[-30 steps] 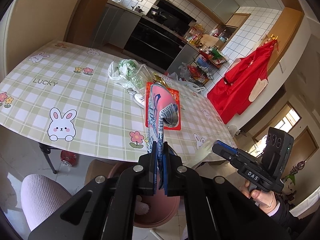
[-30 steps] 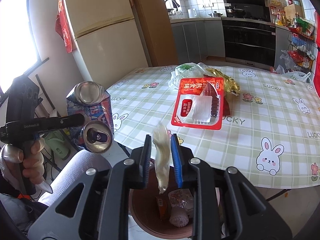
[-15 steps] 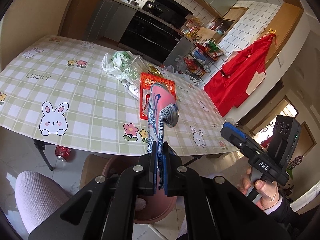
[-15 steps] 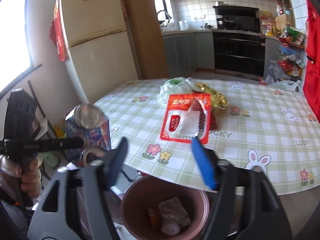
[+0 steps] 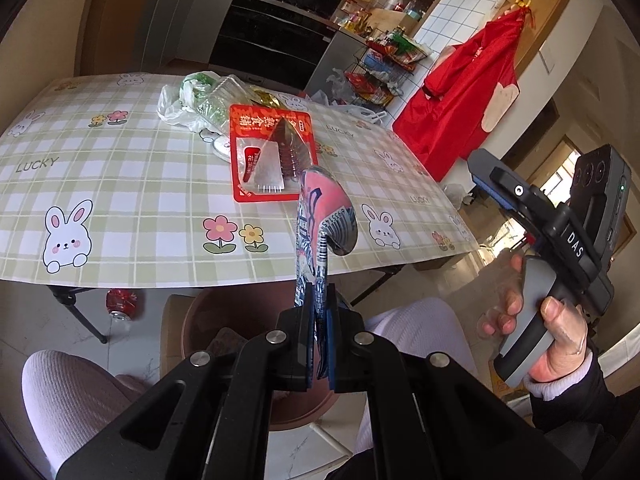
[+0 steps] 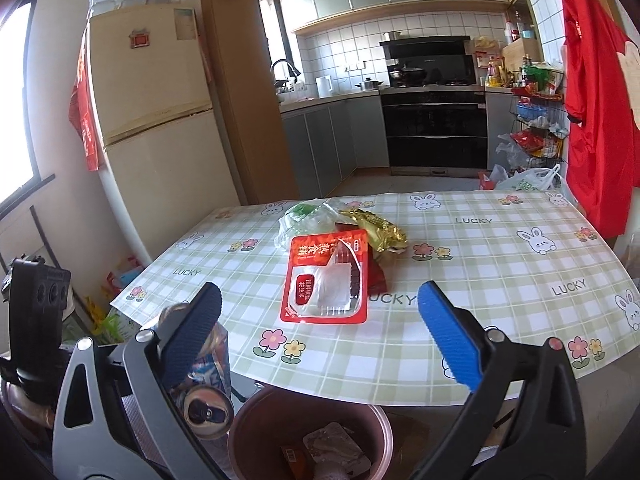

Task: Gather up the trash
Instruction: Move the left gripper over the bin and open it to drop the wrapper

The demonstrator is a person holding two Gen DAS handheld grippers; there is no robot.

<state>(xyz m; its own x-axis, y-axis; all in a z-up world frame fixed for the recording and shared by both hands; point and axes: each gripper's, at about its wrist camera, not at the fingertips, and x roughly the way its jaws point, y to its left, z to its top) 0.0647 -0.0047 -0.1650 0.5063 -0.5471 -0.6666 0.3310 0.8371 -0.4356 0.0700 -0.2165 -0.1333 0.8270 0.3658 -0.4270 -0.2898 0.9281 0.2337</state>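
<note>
Left gripper (image 5: pixel 319 320): jaws pinched tight on a crushed can (image 5: pixel 320 220), flattened to a thin strip at the pads, blue-and-pink print, barcode on the bent upper end. It hangs over the near table edge, just above a brown bin (image 6: pixel 308 428). From the right wrist view the can's silver top shows beside the bin rim.

Right gripper (image 6: pixel 320 320): jaws spread wide, having just been opening; nothing between them. A hand (image 5: pixel 536 328) holds its grey handle.

Bin: one, on the floor below the table edge, with a few wrappers inside.

Table (image 6: pixel 500 264): green check cloth with rabbits and flowers. Trash on it, counted: one red tray (image 6: pixel 326 280) with clear film peeled up, one gold wrapper (image 6: pixel 376 232) behind it, one clear bag (image 6: pixel 308 216) with something green inside, touching the tray's far end.

Floor: one red can (image 5: pixel 120 304) under the table.

Far: one fridge (image 6: pixel 152 120), one red apron (image 6: pixel 592 100) on the wall.
</note>
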